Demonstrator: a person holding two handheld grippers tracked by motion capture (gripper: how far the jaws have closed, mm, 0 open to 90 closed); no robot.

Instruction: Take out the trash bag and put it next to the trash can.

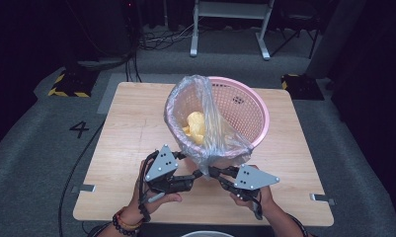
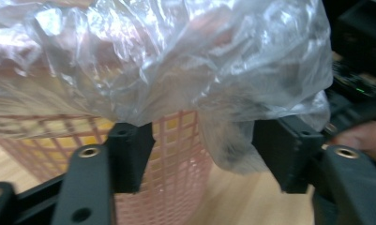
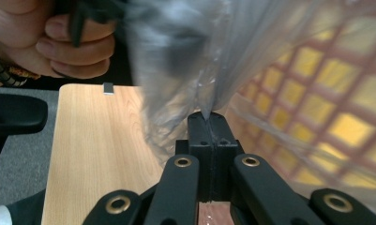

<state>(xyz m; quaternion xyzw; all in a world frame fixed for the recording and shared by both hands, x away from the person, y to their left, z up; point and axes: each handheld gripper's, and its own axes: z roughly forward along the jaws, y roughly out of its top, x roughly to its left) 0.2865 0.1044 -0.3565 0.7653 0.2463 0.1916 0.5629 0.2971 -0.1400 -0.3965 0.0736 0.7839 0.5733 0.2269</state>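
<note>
Crinkled clear plastic bag (image 1: 205, 128) lining pink lattice basket (image 1: 245, 108).

Materials as I see them: bag (image 1: 205, 123), thin clear plastic film, glossy, crinkled. Basket (image 1: 245, 106), pink plastic lattice, smooth. Table (image 1: 131, 133), pale wood-grain top, matt. My left gripper (image 1: 198, 174) and right gripper (image 1: 210, 171), matt black plastic jaws, grey plates, brass-coloured rivets.

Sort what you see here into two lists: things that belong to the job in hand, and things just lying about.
In the job:
plastic bag
pink basket
left tongs, open beside the bag
right tongs, shut on the bag
yellow crisps inside the bag

Lying about:
table
white frame
floor cables
</note>
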